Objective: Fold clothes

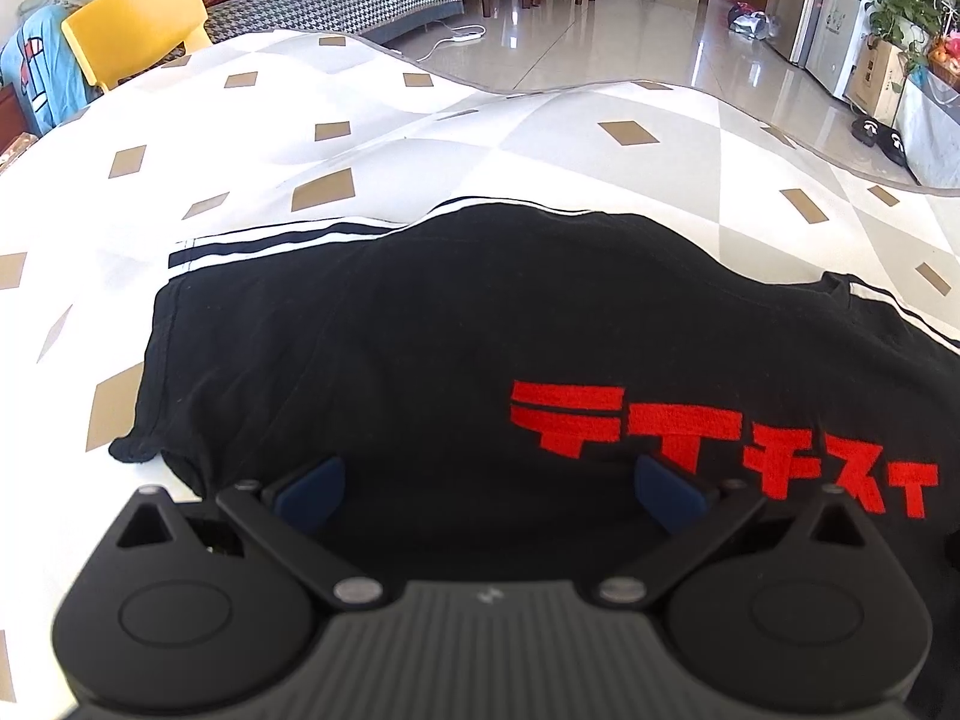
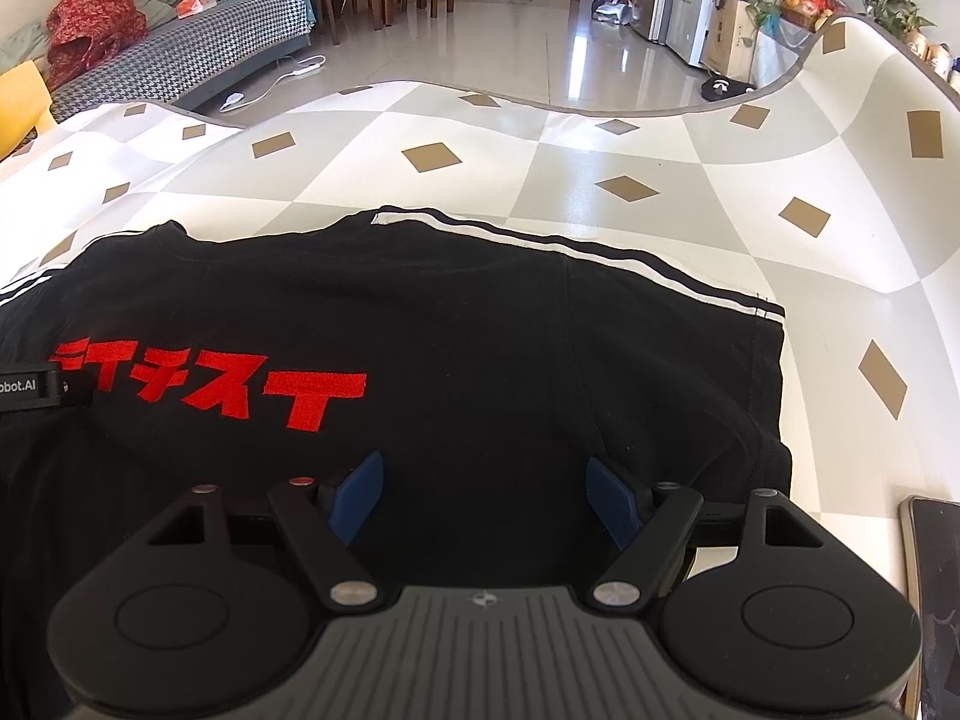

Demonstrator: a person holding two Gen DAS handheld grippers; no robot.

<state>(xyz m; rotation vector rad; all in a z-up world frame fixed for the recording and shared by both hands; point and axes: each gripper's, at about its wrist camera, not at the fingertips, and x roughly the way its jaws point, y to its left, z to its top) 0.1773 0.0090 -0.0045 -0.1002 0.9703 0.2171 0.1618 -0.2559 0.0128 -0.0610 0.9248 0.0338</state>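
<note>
While both grippers, left gripper and right gripper, hover wide open and empty, the black T-shirt lies crosswise beneath them, one end nearer each.

one black t-shirt, two grippers, four blue fingers, one yellow chair, one phone.

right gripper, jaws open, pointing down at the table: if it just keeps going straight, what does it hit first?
Most likely the black T-shirt. The right gripper has its jaws open with nothing between them, and black fabric fills the view ahead, to the right of the red lettering. How far above the fabric it is remains unclear.
</note>
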